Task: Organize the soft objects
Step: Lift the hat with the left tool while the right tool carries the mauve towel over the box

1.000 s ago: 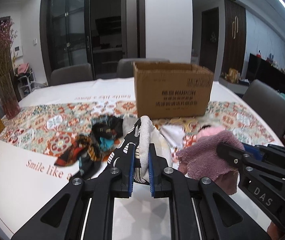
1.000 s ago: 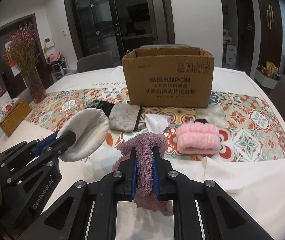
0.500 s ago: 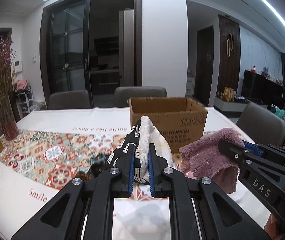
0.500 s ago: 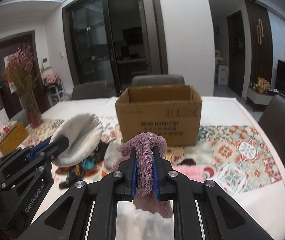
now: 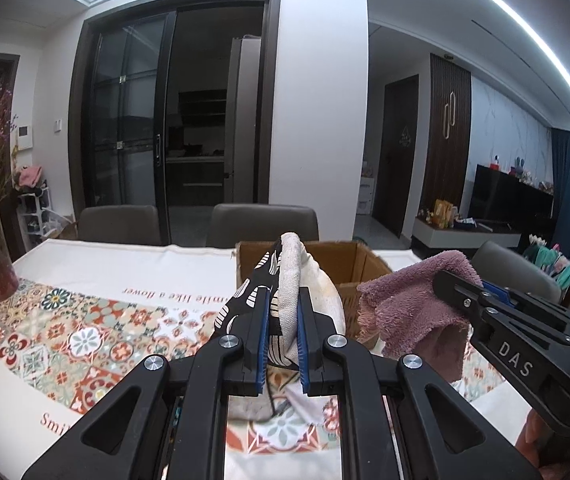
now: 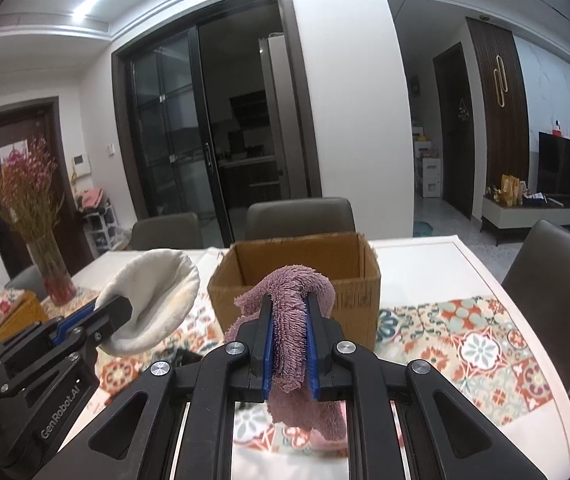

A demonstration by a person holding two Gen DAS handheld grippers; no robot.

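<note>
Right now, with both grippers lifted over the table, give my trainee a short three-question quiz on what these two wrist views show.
1. True or false: the cardboard box is open at the top.
2. What does the right gripper hold: A) a pink sock, B) the mauve fuzzy towel, C) nothing?
3. Fill in: the left gripper is shut on the cream ____ with a black patterned side.

Key: 1 true; 2 B; 3 cloth pouch.

right gripper [image 6: 289, 326] clamps mauve towel [image 6: 299, 316] | cardboard box [image 6: 297, 280] open beyond | left gripper [image 6: 115, 318] holds cream cloth [image 6: 157, 296]
</note>
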